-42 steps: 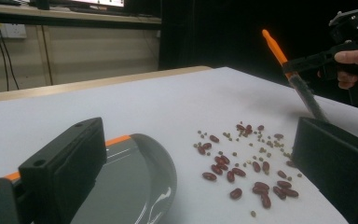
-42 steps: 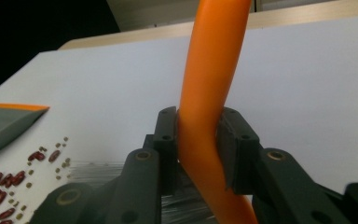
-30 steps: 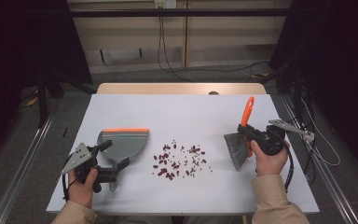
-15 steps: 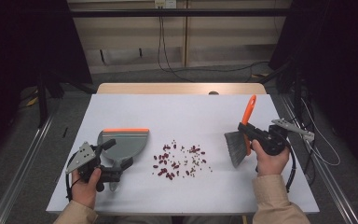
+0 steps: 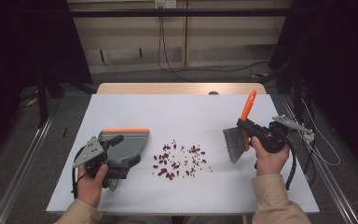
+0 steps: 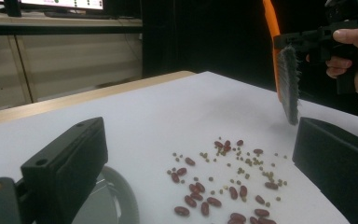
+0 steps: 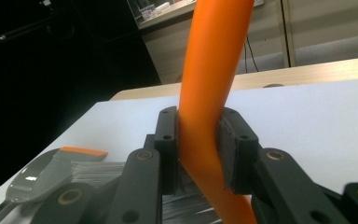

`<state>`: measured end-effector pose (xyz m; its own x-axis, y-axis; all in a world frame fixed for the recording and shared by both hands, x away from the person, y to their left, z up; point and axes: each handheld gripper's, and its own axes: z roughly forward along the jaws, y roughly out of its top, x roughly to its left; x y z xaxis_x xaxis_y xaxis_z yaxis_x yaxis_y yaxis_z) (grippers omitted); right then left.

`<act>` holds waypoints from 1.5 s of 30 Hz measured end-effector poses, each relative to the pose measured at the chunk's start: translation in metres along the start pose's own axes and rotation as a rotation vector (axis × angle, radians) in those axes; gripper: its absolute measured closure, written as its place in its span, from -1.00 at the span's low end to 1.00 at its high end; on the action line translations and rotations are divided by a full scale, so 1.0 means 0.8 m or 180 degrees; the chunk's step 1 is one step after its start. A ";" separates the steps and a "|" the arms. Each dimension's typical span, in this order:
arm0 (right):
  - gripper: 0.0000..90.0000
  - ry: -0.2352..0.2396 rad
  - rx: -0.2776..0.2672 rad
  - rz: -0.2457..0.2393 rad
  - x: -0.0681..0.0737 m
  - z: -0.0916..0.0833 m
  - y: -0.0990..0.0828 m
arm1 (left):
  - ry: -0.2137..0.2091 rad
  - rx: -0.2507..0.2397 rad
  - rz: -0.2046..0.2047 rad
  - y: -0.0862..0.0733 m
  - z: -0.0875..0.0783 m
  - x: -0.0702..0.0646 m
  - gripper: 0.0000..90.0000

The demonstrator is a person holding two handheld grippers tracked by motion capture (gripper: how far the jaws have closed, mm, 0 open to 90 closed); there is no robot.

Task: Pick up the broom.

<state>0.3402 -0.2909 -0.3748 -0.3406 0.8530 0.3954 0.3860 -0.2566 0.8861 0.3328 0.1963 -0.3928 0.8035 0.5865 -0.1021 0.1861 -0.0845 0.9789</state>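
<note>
**Dustpan lifted toward the beans**

Since a moment ago, my left gripper (image 5: 114, 161) has raised the grey dustpan (image 5: 126, 144) slightly, jaws clamped on its handle near the table's (image 5: 186, 112) left edge. My right gripper (image 5: 248, 128) grips the brush's (image 5: 235, 142) upright orange handle. Between them, mid-table, lie scattered red beans (image 5: 179, 161) and tiny green ones.

White table (image 5: 191, 112); black cables (image 5: 168, 51) on floor behind; monitor (image 6: 60, 4) on shelf.
</note>
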 end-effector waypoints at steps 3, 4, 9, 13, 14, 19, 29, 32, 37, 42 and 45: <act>0.59 0.0049 -0.0032 0.0006 0.006 0.003 0.003 | -0.0021 0.0041 0.0034 0.008 0.010 -0.006 -0.93; 0.59 0.0063 -0.0041 0.0009 0.009 0.004 0.004 | -0.0043 0.0053 0.0037 0.009 0.013 -0.008 -0.92; 0.59 0.0147 -0.0056 -0.0028 0.023 0.014 0.007 | -0.0138 0.0111 0.0013 0.016 0.030 -0.017 -0.92; 0.59 0.0187 -0.0069 -0.0043 0.033 0.021 0.010 | -0.0169 0.0128 0.0002 0.020 0.043 -0.023 -0.91; 0.59 0.0188 -0.0064 -0.0066 0.036 0.023 0.010 | -0.0189 0.0159 0.0012 0.022 0.046 -0.023 -0.90; 0.59 0.0238 -0.0074 -0.0082 0.052 0.036 0.013 | -0.0216 0.0192 0.0000 0.029 0.062 -0.031 -0.88; 0.59 0.0343 -0.0149 -0.0122 0.094 0.067 0.013 | -0.0410 0.0338 0.0010 0.034 0.088 -0.044 -0.89; 0.59 0.0388 -0.0157 -0.0142 0.107 0.074 0.012 | -0.0406 0.0333 0.0018 0.038 0.092 -0.044 -0.86; 0.59 0.0468 -0.0158 -0.0168 0.126 0.086 0.005 | -0.0321 0.0332 -0.0035 0.043 0.100 -0.043 -0.76; 0.59 0.0575 -0.0115 -0.0131 0.141 0.098 -0.003 | -0.0288 0.0306 -0.0026 0.045 0.109 -0.040 -0.63; 0.59 0.0615 -0.0095 -0.0136 0.150 0.104 -0.008 | -0.0269 0.0311 -0.0085 0.049 0.112 -0.037 -0.53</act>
<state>0.3683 -0.1495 -0.3529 -0.5155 0.7610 0.3939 0.3432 -0.2379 0.9087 0.3669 0.1039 -0.3675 0.8414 0.5201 -0.1465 0.2591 -0.1503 0.9541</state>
